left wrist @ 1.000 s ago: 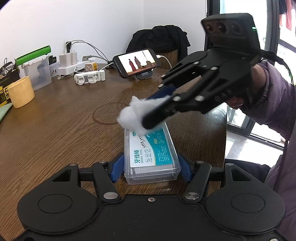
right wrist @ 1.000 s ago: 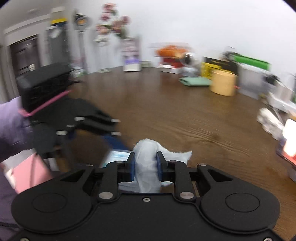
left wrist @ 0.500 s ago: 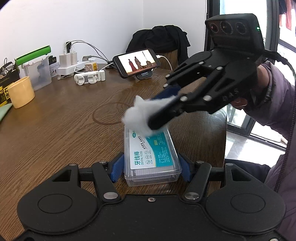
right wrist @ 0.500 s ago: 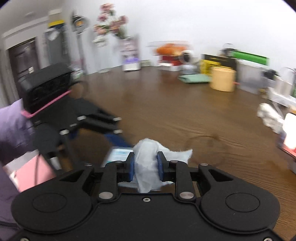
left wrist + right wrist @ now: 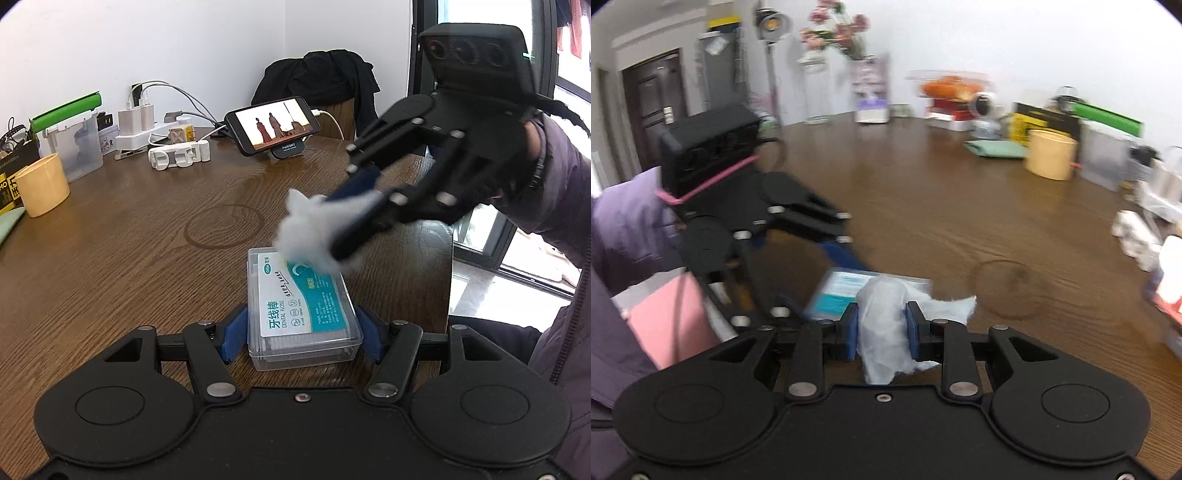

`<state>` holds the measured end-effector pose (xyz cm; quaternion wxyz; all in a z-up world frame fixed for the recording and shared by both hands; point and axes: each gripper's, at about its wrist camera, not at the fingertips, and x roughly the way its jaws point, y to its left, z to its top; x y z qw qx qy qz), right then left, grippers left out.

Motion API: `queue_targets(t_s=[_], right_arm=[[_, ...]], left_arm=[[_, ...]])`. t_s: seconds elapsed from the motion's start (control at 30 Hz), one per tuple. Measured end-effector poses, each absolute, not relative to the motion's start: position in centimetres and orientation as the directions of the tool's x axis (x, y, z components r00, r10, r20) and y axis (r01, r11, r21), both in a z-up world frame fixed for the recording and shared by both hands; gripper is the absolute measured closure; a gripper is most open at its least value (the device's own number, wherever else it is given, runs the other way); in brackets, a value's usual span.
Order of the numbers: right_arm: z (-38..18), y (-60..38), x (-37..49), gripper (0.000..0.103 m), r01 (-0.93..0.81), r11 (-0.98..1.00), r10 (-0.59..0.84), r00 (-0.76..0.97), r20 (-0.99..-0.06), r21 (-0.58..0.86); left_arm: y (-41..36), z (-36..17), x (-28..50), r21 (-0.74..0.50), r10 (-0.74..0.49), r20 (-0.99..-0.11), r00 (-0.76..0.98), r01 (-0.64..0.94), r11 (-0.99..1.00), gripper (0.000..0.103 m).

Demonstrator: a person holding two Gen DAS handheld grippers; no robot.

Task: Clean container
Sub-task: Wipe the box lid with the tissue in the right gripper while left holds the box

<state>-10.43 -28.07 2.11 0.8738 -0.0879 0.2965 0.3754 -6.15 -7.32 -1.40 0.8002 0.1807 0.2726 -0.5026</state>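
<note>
A clear plastic dental floss box (image 5: 301, 312) with a white and teal label lies flat on the brown wooden table (image 5: 110, 240). My left gripper (image 5: 299, 330) is shut on its near end, one blue pad on each side. My right gripper (image 5: 881, 328) is shut on a wad of white tissue (image 5: 882, 332). In the left wrist view the tissue (image 5: 304, 234) rests on the far end of the box lid, with the right gripper (image 5: 347, 229) reaching in from the right. The box also shows in the right wrist view (image 5: 842, 291), partly behind the tissue.
A phone (image 5: 273, 123) on a stand, a white power strip (image 5: 144, 134) with chargers, a clear bin with a green lid (image 5: 72, 136) and a yellow cup (image 5: 42, 190) stand along the back. The table edge (image 5: 448, 258) and a window lie to the right.
My right gripper has swept the tissue across the far end of the lid, from its left side toward the right. The box and my left gripper have stayed put.
</note>
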Motion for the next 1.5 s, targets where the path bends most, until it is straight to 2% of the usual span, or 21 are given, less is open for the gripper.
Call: queue_targets(t_s=[0.2, 0.37, 0.6, 0.87, 1.0, 1.2, 1.5], right_arm=[[1.4, -26.7, -8.3, 0.075, -0.704, 0.704, 0.632, 0.559, -0.537, 0.096], [1.4, -24.9, -10.0, 0.075, -0.798, 0.593, 0.710, 0.456, -0.536, 0.107], [1.6, -28.3, -9.0, 0.075, -0.692, 0.718, 0.609, 0.568, -0.553, 0.079], [1.1, -24.3, -8.9, 0.075, -0.802, 0.581, 0.733, 0.445, -0.515, 0.135], [1.6, -25.0, -10.1, 0.075, -0.815, 0.571, 0.715, 0.434, -0.548, 0.100], [1.6, -27.6, -9.2, 0.074, -0.727, 0.681, 0.643, 0.534, -0.549, 0.091], [1.1, -23.9, -9.7, 0.073, -0.816, 0.564, 0.738, 0.429, -0.521, 0.126]], left_arm=[[-7.2, -1.4, -6.1, 0.015, -0.707, -0.617, 0.346, 0.903, 0.429, 0.041], [-7.2, -1.5, -6.2, 0.019, -0.706, -0.617, 0.348, 0.903, 0.429, 0.041], [-7.2, -1.5, -6.3, 0.017, -0.706, -0.617, 0.346, 0.904, 0.428, 0.041], [-7.3, -1.5, -6.7, 0.024, -0.704, -0.617, 0.351, 0.903, 0.428, 0.041], [-7.3, -1.5, -6.5, 0.021, -0.705, -0.617, 0.349, 0.903, 0.429, 0.041], [-7.4, -1.4, -6.4, 0.018, -0.705, -0.618, 0.347, 0.903, 0.429, 0.041], [-7.4, -1.3, -6.1, 0.019, -0.705, -0.618, 0.348, 0.903, 0.429, 0.041]])
